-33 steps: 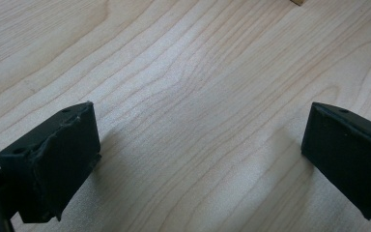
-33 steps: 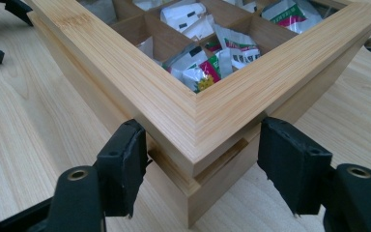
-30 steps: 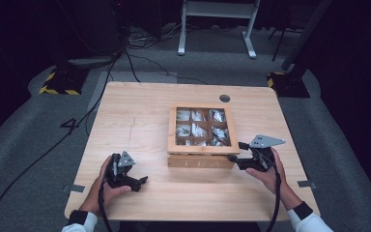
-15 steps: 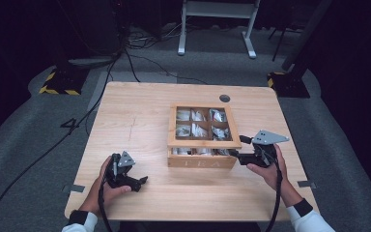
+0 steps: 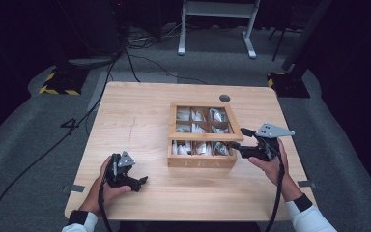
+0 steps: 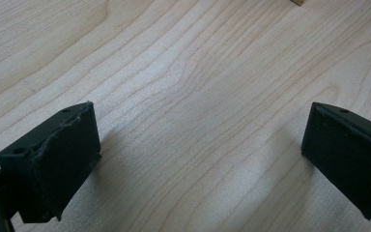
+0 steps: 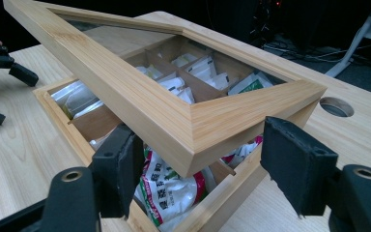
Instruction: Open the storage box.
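Lifting: right gripper (image 5: 245, 143), jaws wide, straddles lid (image 7: 193, 121) corner, propping it above tea box (image 5: 200, 162).
Handling: stiff, light, slippery (hinged) — grip corner.
Left gripper (image 5: 142, 181): open, empty, beside box.

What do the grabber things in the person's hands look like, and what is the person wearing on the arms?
Each hand holds a black tool. The left gripper and the right gripper both end in two chunky black jaws with rough foam-like pads. A grey three-cornered plate with small holes sits on top of each. A black cable trails from each. The sleeves are white with dark cuffs.
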The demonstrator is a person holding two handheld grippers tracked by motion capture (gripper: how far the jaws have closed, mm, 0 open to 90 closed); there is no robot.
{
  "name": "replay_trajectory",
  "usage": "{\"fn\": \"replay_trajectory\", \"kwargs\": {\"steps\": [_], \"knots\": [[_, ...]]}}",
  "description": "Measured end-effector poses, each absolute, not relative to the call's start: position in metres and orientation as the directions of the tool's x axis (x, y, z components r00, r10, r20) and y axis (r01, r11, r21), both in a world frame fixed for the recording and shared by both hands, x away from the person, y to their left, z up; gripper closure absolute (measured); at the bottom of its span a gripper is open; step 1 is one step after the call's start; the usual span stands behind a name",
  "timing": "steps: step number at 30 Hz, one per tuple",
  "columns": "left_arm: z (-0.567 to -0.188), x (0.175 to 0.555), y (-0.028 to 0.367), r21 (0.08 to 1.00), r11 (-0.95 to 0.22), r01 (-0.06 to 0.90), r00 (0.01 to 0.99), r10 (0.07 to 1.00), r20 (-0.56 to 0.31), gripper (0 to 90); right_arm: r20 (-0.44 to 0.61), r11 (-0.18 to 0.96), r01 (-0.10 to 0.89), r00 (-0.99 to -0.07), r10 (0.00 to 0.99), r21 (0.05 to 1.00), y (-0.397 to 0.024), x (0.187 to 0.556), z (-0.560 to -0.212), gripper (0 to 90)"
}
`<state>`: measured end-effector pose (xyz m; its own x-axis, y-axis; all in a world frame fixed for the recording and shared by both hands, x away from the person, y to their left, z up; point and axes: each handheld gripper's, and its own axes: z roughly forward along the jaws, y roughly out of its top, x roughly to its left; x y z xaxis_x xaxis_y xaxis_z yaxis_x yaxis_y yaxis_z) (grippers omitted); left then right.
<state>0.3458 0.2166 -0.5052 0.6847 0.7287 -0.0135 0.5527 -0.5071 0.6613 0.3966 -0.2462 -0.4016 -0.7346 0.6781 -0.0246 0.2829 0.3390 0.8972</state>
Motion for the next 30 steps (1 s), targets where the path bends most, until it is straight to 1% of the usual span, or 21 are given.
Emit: {"fn": "replay_trajectory", "kwargs": {"steps": [8, 13, 14, 15, 16, 17, 18, 19, 20, 21, 22, 23, 24, 25, 26, 27, 30], "knots": [[-0.506, 0.346, 0.215, 0.665, -0.497, 0.557, 0.68, 0.733, -0.022, 0.3, -0.024, 0.325, 0.274, -0.731, 0.682, 0.905, -0.246, 0.4, -0.396, 32.6], [-0.503, 0.348, 0.213, 0.642, -0.508, 0.575, 0.672, 0.74, -0.017, 0.7, -0.016, 0.316, 0.277, -0.728, 0.685, 0.907, -0.245, 0.401, -0.394, 32.1], [-0.501, 0.349, 0.212, 0.641, -0.503, 0.579, 0.667, 0.745, -0.018, 2.6, -0.015, 0.315, 0.278, -0.728, 0.686, 0.908, -0.245, 0.402, -0.394, 32.2], [-0.499, 0.35, 0.21, 0.645, -0.501, 0.577, 0.667, 0.745, -0.019, 7.6, -0.016, 0.313, 0.276, -0.727, 0.686, 0.909, -0.245, 0.402, -0.393, 32.3], [-0.496, 0.352, 0.209, 0.648, -0.507, 0.569, 0.672, 0.741, -0.011, 18.2, -0.015, 0.313, 0.277, -0.726, 0.687, 0.908, -0.245, 0.402, -0.393, 32.3], [-0.491, 0.354, 0.205, 0.655, -0.515, 0.553, 0.679, 0.734, 0.004, 21.3, -0.017, 0.314, 0.276, -0.725, 0.688, 0.908, -0.245, 0.402, -0.391, 32.6], [-0.486, 0.355, 0.202, 0.666, -0.521, 0.534, 0.686, 0.728, 0.019, 21.3, -0.017, 0.314, 0.276, -0.725, 0.688, 0.908, -0.245, 0.402, -0.391, 32.6], [-0.482, 0.356, 0.2, 0.677, -0.522, 0.519, 0.695, 0.719, 0.023, 14.1, -0.015, 0.311, 0.276, -0.726, 0.687, 0.909, -0.245, 0.403, -0.391, 32.6], [-0.476, 0.357, 0.197, 0.698, -0.515, 0.498, 0.7, 0.714, 0.027, 14.1, -0.015, 0.311, 0.276, -0.726, 0.687, 0.909, -0.245, 0.403, -0.391, 32.6], [-0.468, 0.359, 0.193, 0.718, -0.51, 0.473, 0.706, 0.708, 0.038, 22.6, -0.017, 0.312, 0.274, -0.727, 0.687, 0.91, -0.245, 0.403, -0.39, 32.7], [-0.461, 0.361, 0.189, 0.728, -0.511, 0.457, 0.706, 0.706, 0.053, 23.0, -0.014, 0.308, 0.273, -0.727, 0.687, 0.911, -0.245, 0.404, -0.39, 32.7], [-0.455, 0.362, 0.186, 0.741, -0.507, 0.439, 0.704, 0.707, 0.067, 16.4, -0.01, 0.303, 0.275, -0.726, 0.688, 0.912, -0.245, 0.404, -0.389, 32.7], [-0.451, 0.363, 0.184, 0.752, -0.498, 0.432, 0.705, 0.707, 0.063, 15.9, -0.009, 0.3, 0.274, -0.725, 0.688, 0.914, -0.245, 0.404, -0.389, 32.7], [-0.444, 0.366, 0.181, 0.764, -0.495, 0.414, 0.709, 0.702, 0.07, 20.0, -0.008, 0.298, 0.273, -0.725, 0.689, 0.915, -0.245, 0.405, -0.388, 32.7], [-0.439, 0.368, 0.178, 0.771, -0.493, 0.403, 0.707, 0.702, 0.079, 19.8, -0.006, 0.296, 0.273, -0.725, 0.689, 0.915, -0.245, 0.405, -0.387, 32.7], [-0.434, 0.369, 0.174, 0.777, -0.491, 0.393, 0.709, 0.7, 0.084, 17.2, -0.004, 0.294, 0.275, -0.724, 0.69, 0.916, -0.245, 0.406, -0.387, 32.7], [-0.421, 0.375, 0.165, 0.789, -0.503, 0.353, 0.722, 0.683, 0.113, 19.3, -0.004, 0.292, 0.273, -0.725, 0.689, 0.917, -0.245, 0.406, -0.386, 32.7]]}}
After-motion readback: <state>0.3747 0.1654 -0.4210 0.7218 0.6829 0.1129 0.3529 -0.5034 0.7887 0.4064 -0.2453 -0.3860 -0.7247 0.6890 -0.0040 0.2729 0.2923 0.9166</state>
